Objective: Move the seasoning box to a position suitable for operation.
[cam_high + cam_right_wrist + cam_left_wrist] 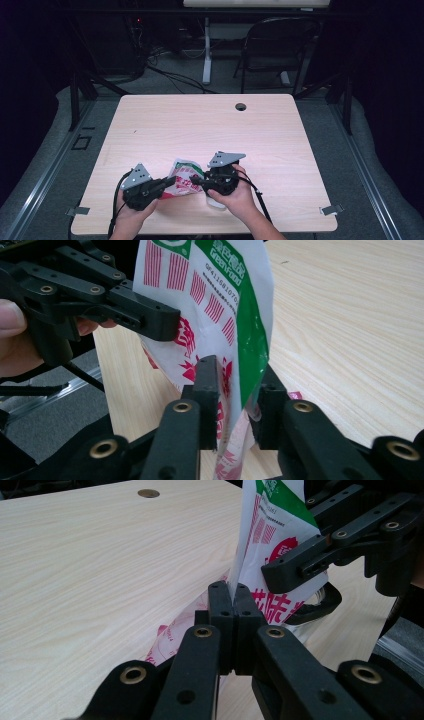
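A white plastic bag (184,181) with red print and a green stripe is held up between my two grippers near the table's front edge. My left gripper (171,182) is shut on the bag's edge (250,555), its jaws (231,597) pressed together on the film. My right gripper (194,179) comes from the other side. Its jaws (239,387) stand apart with the bag's green-striped fold (250,340) hanging between them. The right gripper (300,592) shows past the bag in the left gripper view, and the left gripper (160,320) at the upper left of the right gripper view.
The light wooden table (200,125) has a round cable hole (240,106) near its far edge. A small white object (215,202) lies under the right hand. A black chair (280,45) and cables stand on the floor beyond the table.
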